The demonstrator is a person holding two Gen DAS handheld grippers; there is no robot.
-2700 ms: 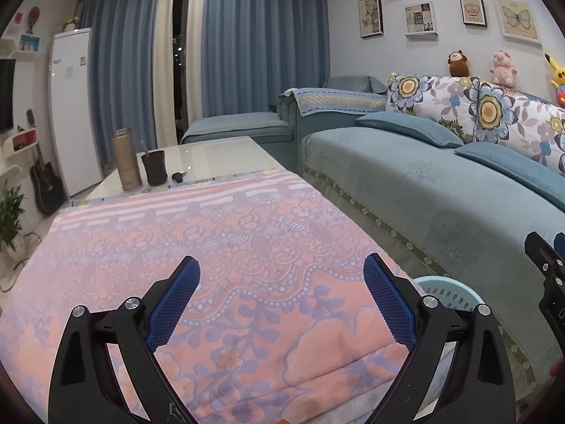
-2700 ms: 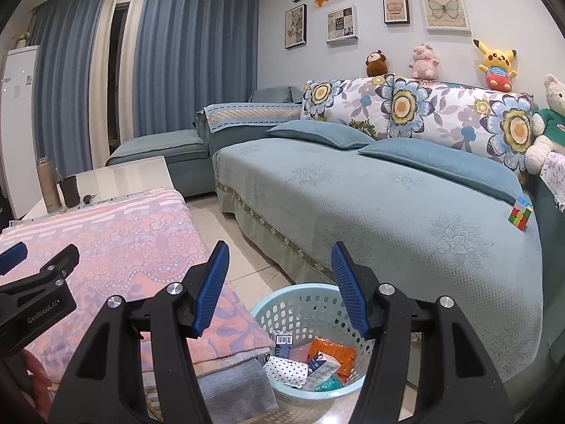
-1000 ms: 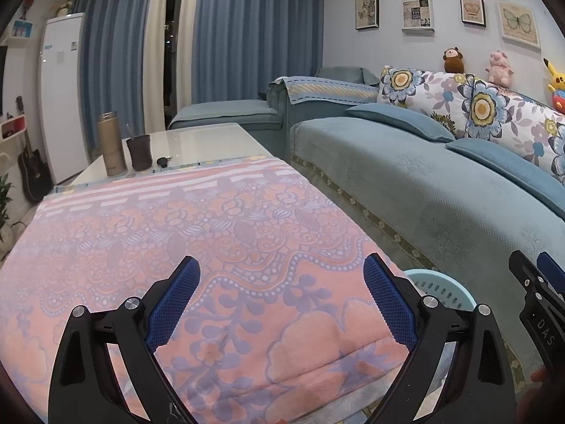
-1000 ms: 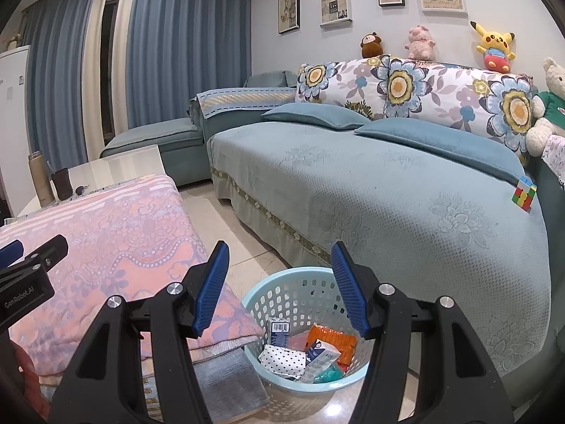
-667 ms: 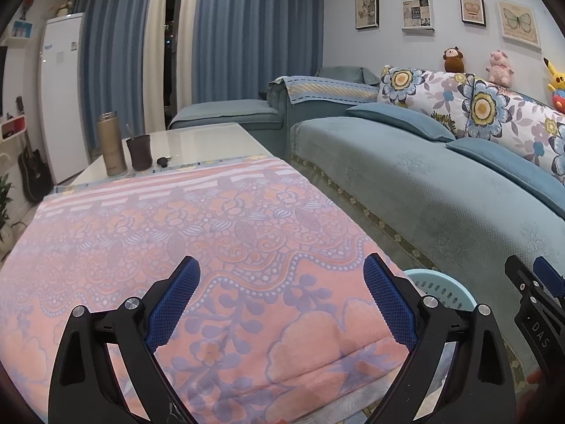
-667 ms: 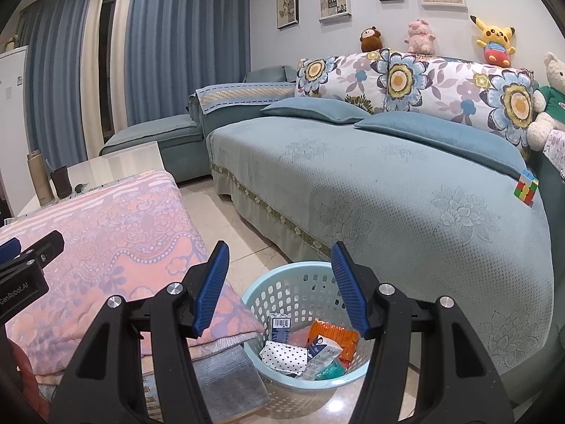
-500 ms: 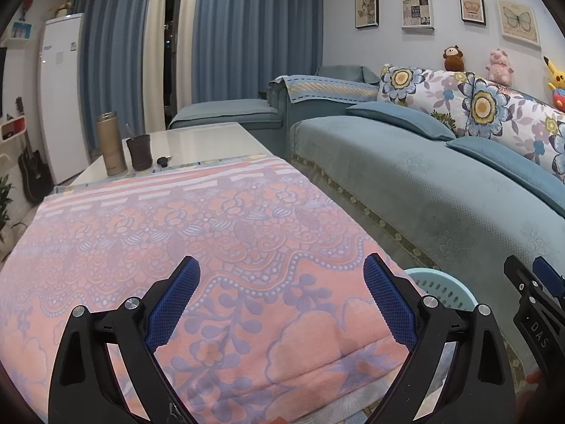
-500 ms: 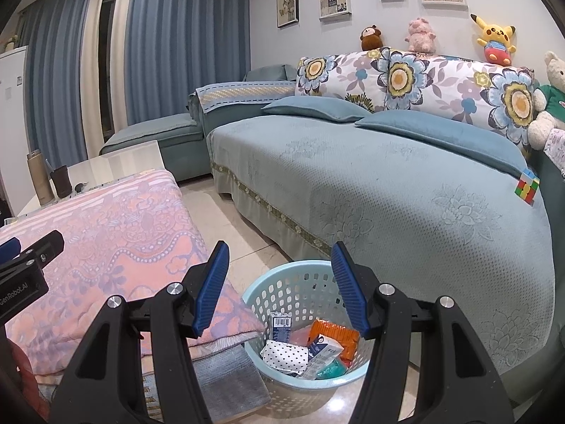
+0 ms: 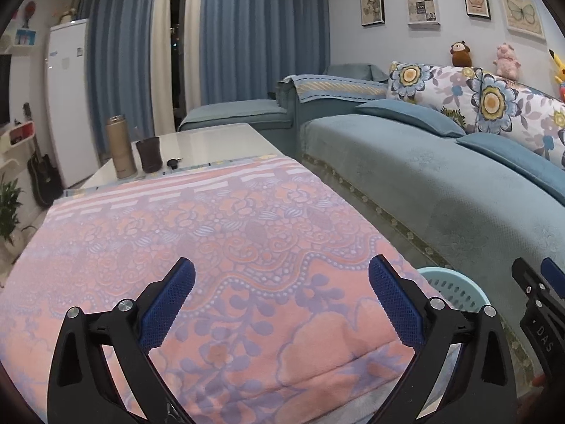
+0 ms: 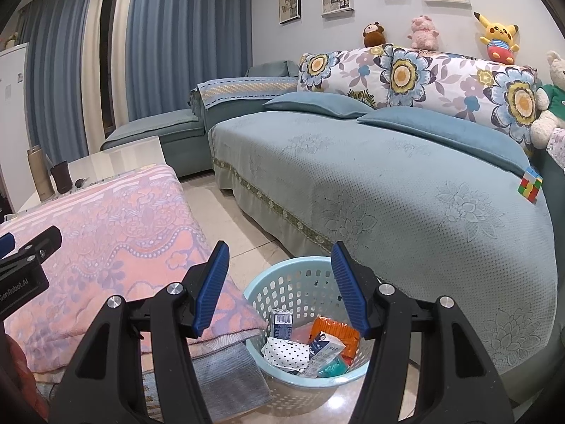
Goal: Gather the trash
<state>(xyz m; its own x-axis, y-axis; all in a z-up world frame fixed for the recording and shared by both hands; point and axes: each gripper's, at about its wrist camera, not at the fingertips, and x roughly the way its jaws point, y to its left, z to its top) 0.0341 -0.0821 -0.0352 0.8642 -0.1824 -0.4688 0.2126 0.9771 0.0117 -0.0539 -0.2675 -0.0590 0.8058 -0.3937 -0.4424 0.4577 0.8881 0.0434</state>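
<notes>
While both grippers hang with nothing between their pads, the right gripper (image 10: 279, 286) stands with its jaws apart over the pale blue basket (image 10: 282, 282), which sits on the tiled floor (image 10: 226, 212) between the near right corner of the table and the front edge of the sofa (image 10: 406, 190). In the basket lies the collected trash: a small blue carton (image 10: 281, 323), a white dotted packet (image 10: 287, 351), an orange wrapper (image 10: 335, 327) and a blue-and-white pack (image 10: 326, 346), heaped together on its bottom. The left gripper (image 9: 280, 298) hovers over the near edge of the table, jaws wide apart, above the pink patterned blanket (image 9: 212, 233) that covers the near part of the tabletop and is bare of litter. Past the blanket's far edge, on the uncovered glass at the table's far left corner, a tan flask (image 9: 120, 146) stands upright just beside a dark cup (image 9: 149, 154), with a small black object (image 9: 173, 163) near them. Blue curtains (image 9: 261, 31) hang behind.
</notes>
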